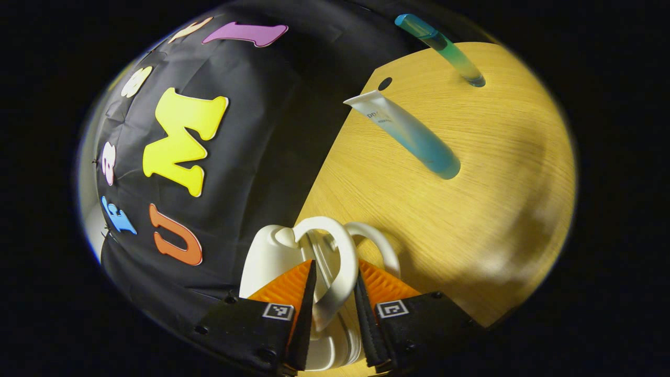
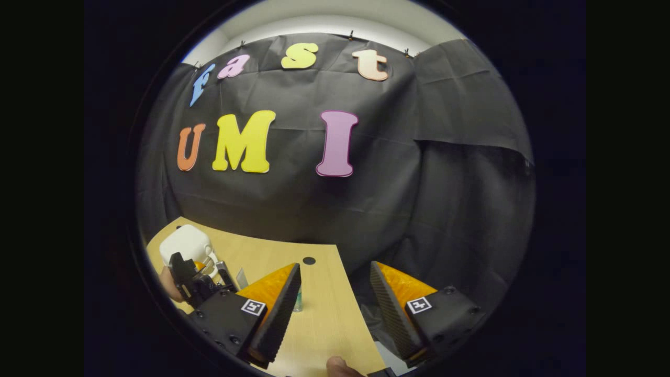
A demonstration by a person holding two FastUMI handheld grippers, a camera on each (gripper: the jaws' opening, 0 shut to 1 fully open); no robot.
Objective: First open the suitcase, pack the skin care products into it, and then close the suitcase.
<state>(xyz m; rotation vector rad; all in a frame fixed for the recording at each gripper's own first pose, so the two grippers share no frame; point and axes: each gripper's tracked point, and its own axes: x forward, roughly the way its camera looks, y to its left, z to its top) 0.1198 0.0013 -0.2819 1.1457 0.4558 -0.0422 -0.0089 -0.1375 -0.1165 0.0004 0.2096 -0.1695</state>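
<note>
Suitcase [image 1: 272, 259], white, is sitting at the table's [image 1: 502, 209] edge next to the black wall, its handle [image 1: 337, 262] rising between the left gripper's [image 1: 335, 293] fingers. Those jaws are lying close on either side of the handle, seemingly gripping it, though the contact itself is hard to make out. Beyond the suitcase, a white-and-blue tube [image 1: 408, 136] is lying on the table, a slimmer teal tube [image 1: 445, 50] farther off. In the right gripper view, the right gripper [image 2: 335, 301] is hanging released over the table's edge, jaws spread wide. Far left, the suitcase [image 2: 184, 243] is showing, partly hidden behind the other gripper [image 2: 201, 277].
</note>
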